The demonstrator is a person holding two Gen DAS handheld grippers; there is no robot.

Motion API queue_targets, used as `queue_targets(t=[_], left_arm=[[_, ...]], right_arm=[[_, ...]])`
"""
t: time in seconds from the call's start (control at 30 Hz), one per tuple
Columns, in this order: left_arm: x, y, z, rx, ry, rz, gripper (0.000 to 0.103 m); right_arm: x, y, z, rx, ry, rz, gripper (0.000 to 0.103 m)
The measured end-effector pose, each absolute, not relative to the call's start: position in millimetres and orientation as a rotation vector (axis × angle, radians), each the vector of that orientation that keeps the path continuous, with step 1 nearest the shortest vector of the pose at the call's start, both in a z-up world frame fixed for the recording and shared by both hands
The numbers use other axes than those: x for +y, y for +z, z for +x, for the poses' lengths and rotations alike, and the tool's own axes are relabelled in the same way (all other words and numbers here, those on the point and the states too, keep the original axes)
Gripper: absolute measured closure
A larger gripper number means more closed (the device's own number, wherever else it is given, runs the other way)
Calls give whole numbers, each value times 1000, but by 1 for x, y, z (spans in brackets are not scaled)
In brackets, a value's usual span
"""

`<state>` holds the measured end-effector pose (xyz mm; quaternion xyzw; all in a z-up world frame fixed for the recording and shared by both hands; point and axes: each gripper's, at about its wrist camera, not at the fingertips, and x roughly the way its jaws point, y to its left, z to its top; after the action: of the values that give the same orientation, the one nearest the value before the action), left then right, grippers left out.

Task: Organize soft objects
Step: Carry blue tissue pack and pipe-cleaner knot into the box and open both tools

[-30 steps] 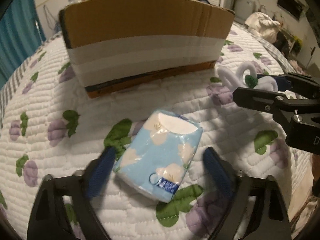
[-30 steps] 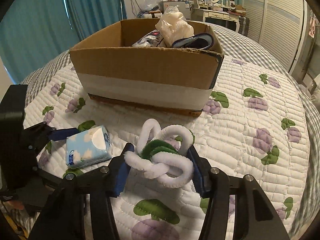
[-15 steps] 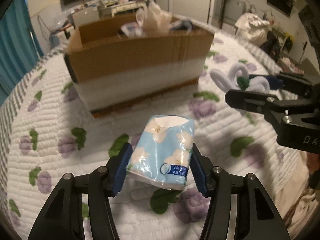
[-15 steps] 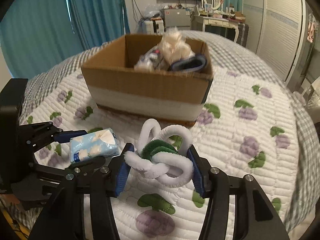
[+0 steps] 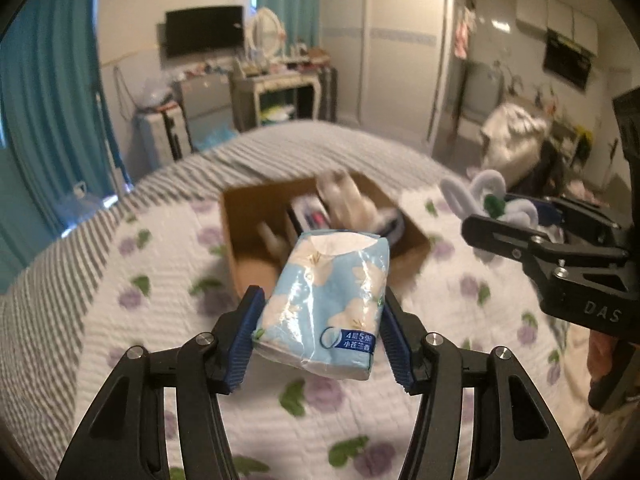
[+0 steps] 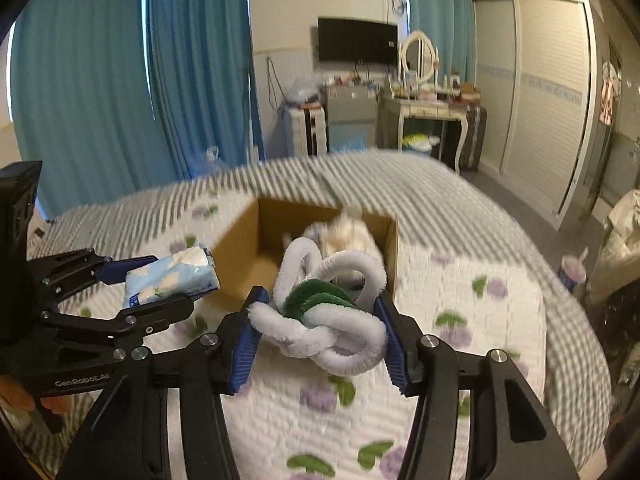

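I have something in each claw, and both are up in the air over the bed. My left claw is pinching a soft blue tissue pack by its two long sides. My right claw is pinching a fuzzy white and green loop toy. The cardboard box sits on the quilt, ahead of both claws and lower down. Its top is open and some soft things already lie inside it, but they look too blurry for me to name.

I think the next job is to drop both things into the box. A few things could go wrong.

The tissue pack is squishy and its wrap looks slick. If I tilt it or shake it, I think it could slide out and land on the quilt.

The fuzzy toy is made of bendy loops. A loop could catch on a blue pad when I let go, and then the toy would hang there and not fall.

My two claws are near each other, side by side. If I move both to the box at once, they could bump.

The box is already partly full on its far side. Things dropped there may roll back out, so I should aim for the bare near corner.
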<state>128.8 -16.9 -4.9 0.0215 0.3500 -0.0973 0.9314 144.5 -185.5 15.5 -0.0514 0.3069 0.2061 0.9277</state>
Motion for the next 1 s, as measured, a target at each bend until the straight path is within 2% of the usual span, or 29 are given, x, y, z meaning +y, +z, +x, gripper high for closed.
queue_targets(t=[0.2,0.37,0.63,1.0], left_arm=[[-3,10,162,680,-155,26,47],[-1,0,201,674,-128,39,47],[7,-41,261,724,-83,48,47],[-1,-57,291,739,-92,77,47]], right_arm=[[-167,42,173,610,452,-97,50],[-150,43,209,608,446,-117,50],[-136,17,284,651,421,-117,50],[-135,-36,346,723,396,-55,49]])
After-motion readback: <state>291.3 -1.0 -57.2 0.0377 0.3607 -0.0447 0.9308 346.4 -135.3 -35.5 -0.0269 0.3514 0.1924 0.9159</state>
